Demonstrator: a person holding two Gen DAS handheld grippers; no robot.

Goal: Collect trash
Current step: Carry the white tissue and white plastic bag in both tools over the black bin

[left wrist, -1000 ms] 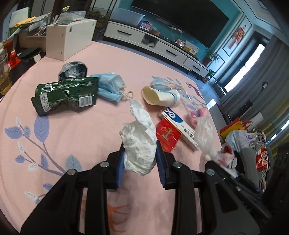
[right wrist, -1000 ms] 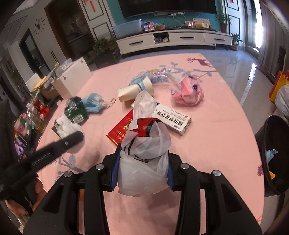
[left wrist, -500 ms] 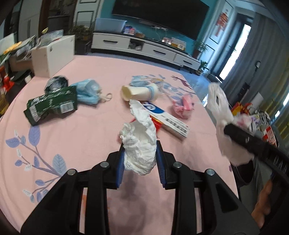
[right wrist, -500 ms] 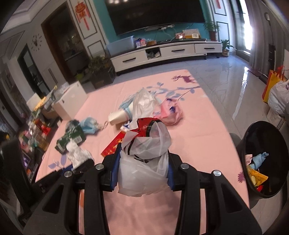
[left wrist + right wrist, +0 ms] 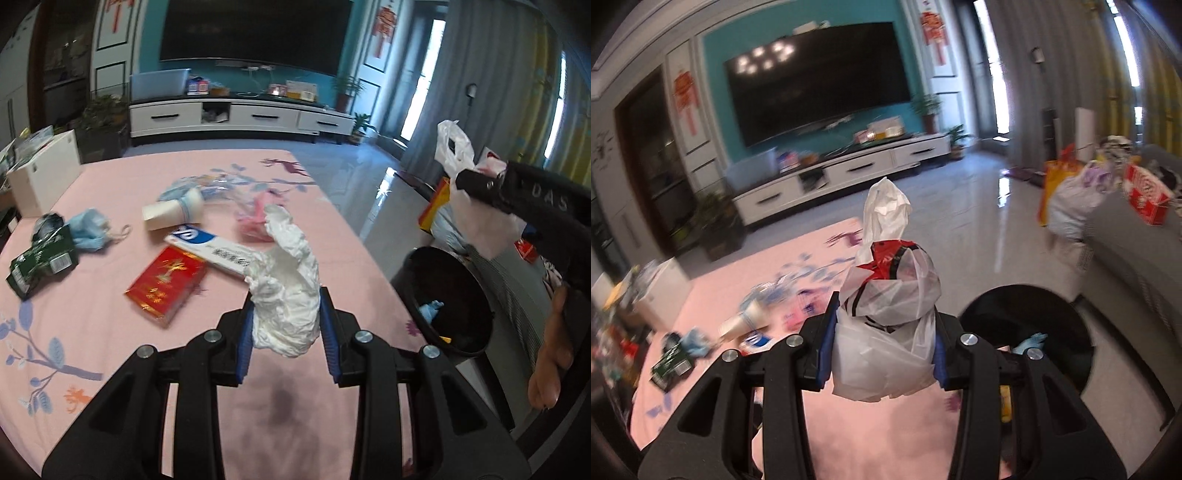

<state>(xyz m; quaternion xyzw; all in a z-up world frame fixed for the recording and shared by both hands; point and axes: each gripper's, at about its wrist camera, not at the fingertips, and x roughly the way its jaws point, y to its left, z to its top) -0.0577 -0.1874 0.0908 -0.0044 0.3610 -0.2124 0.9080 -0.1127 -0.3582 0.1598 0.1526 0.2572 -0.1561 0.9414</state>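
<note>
My left gripper (image 5: 288, 336) is shut on a crumpled white tissue (image 5: 286, 295), held above the pink table's right part. My right gripper (image 5: 882, 354) is shut on a white plastic bag (image 5: 886, 332) with red and black print. It is held near the table's right edge, beside the black trash bin (image 5: 1060, 332). In the left wrist view the right gripper (image 5: 480, 184) holds the bag (image 5: 454, 155) above the bin (image 5: 454, 295). The bin holds a few scraps, one blue.
On the pink table (image 5: 110, 332) lie a red packet (image 5: 166, 284), a white and blue box (image 5: 210, 251), a paper cup (image 5: 170, 214), a pink wrapper (image 5: 255, 221), a blue mask (image 5: 88, 229), a green bag (image 5: 40, 266). A white box (image 5: 44, 177) stands far left. Bags sit right of the bin.
Both grippers swung right toward the bin with their loads. The right gripper with the plastic bag now hangs by the bin's rim. The left gripper is closer to the table's right edge.
</note>
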